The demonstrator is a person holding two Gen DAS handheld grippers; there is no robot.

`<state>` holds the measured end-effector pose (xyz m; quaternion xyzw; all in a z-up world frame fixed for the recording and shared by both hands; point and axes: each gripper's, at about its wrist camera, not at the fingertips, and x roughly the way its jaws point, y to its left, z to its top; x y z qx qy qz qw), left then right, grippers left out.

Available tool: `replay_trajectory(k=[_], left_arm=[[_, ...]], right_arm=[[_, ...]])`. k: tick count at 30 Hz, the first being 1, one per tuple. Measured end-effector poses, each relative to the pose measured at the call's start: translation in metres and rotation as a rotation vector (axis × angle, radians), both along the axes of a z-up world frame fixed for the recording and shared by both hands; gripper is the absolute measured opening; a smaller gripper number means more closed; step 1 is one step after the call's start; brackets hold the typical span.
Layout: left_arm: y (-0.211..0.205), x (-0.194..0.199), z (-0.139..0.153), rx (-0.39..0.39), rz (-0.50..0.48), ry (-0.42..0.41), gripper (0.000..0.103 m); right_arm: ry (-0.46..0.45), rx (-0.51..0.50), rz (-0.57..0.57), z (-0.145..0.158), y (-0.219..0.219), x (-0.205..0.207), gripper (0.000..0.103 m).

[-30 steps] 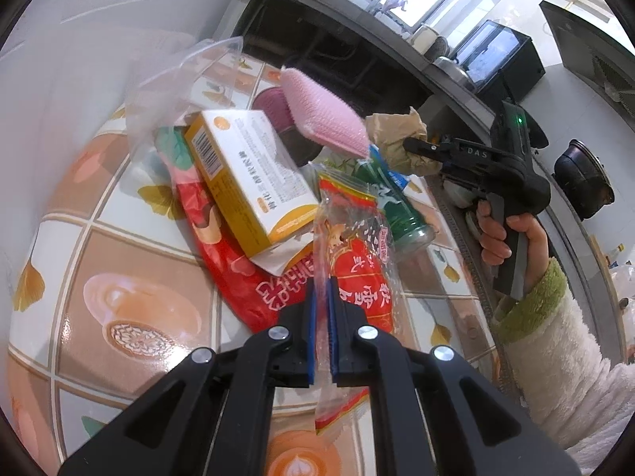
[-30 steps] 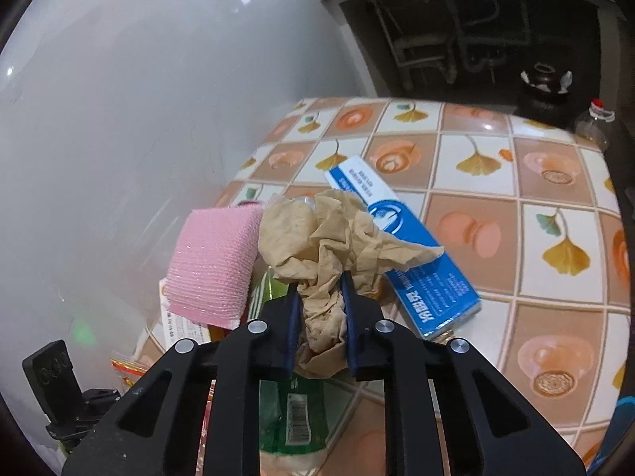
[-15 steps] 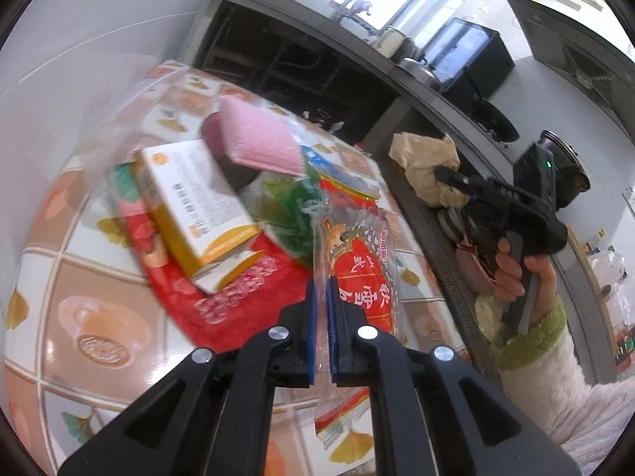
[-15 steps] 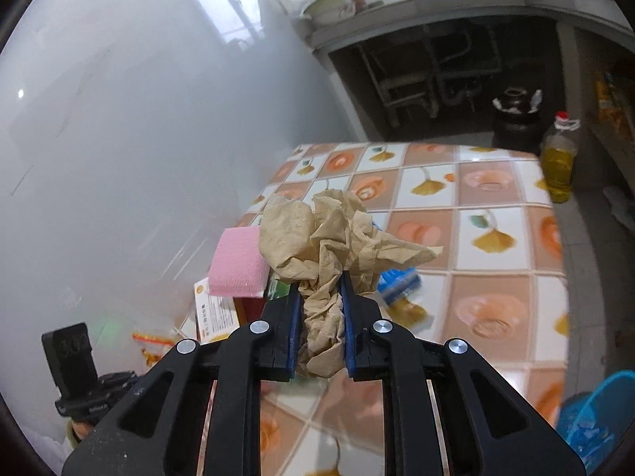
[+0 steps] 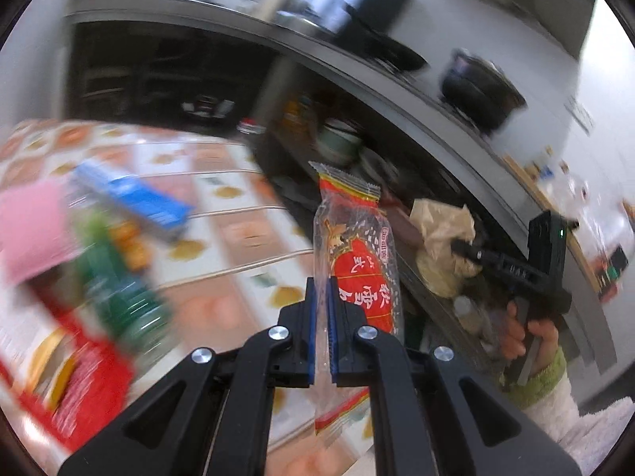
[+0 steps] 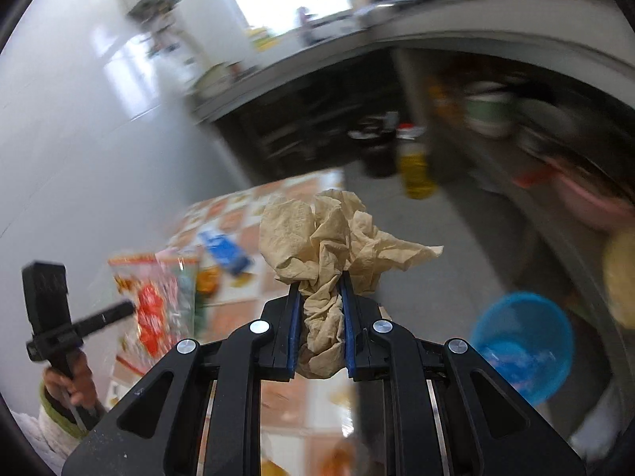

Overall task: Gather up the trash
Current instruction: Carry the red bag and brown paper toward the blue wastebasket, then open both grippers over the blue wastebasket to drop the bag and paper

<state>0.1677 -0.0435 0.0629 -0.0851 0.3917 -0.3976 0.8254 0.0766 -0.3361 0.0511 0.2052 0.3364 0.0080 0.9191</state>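
My left gripper (image 5: pixel 322 289) is shut on a clear snack wrapper with red print (image 5: pixel 353 246), lifted off the tiled table (image 5: pixel 238 234). In the right wrist view that wrapper (image 6: pixel 158 297) hangs at the left, beside the hand holding the left gripper. My right gripper (image 6: pixel 319 281) is shut on a crumpled tan paper napkin (image 6: pixel 329 234); the left wrist view shows that napkin (image 5: pixel 440 238) at the right gripper's tip. Still on the table, blurred, are a pink sponge (image 5: pixel 27 234), a green packet (image 5: pixel 115 281), a blue box (image 5: pixel 135 202) and a red bag (image 5: pixel 75 388).
A blue basin (image 6: pixel 524 341) with something in it sits on the floor at the lower right. A bottle of yellow oil (image 6: pixel 412 162) stands on the floor beyond the table. A grey counter (image 5: pixel 397 87) with shelves beneath and a black pot (image 5: pixel 480 91) runs behind.
Both grippers swung to the right away from the pile, each carrying its catch. The table slid left in both views and the blue basin came into the right wrist view.
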Motion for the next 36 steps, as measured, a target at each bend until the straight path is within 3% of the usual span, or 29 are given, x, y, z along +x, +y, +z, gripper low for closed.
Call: replay_trajectory(k=[6,11,14,19,24,28,31,33,35,36], left_arm=[[-0.132,0.030,-0.011,0.139,-0.195,0.014,0.004],[-0.247,0.046,-0.052,0.301,-0.329,0.098,0.004],[-0.320,0.060,-0.095,0.411,-0.377,0.199,0.004],[-0.412,0.077,-0.176,0.580,-0.415,0.266,0.004],[-0.469,0.080,-0.254,0.773,-0.424,0.212,0.005],[-0.496,0.085,-0.287,0.791,-0.411,0.200,0.005],[-0.507,0.083,-0.291,0.779,-0.414,0.160,0.006],[-0.518,0.084,-0.290,0.775,-0.410,0.113,0.020],[-0.523,0.084,-0.286,0.767,-0.397,0.092,0.039],[-0.522,0.084,-0.279,0.745,-0.389,0.075,0.043]], right_arm=[[0.111,0.064,-0.205,-0.062,-0.062,-0.044,0.016],[0.191,0.186,-0.346,-0.126,-0.110,-0.056,0.016],[0.224,0.236,-0.388,-0.159,-0.132,-0.052,0.016],[0.297,0.297,-0.426,-0.215,-0.162,-0.039,0.016],[0.361,0.346,-0.450,-0.259,-0.190,-0.026,0.017],[0.383,0.368,-0.446,-0.280,-0.208,-0.007,0.020],[0.395,0.358,-0.440,-0.290,-0.220,0.009,0.025],[0.405,0.342,-0.447,-0.295,-0.226,0.020,0.045],[0.408,0.324,-0.455,-0.300,-0.231,0.029,0.057],[0.407,0.323,-0.451,-0.301,-0.232,0.032,0.058]])
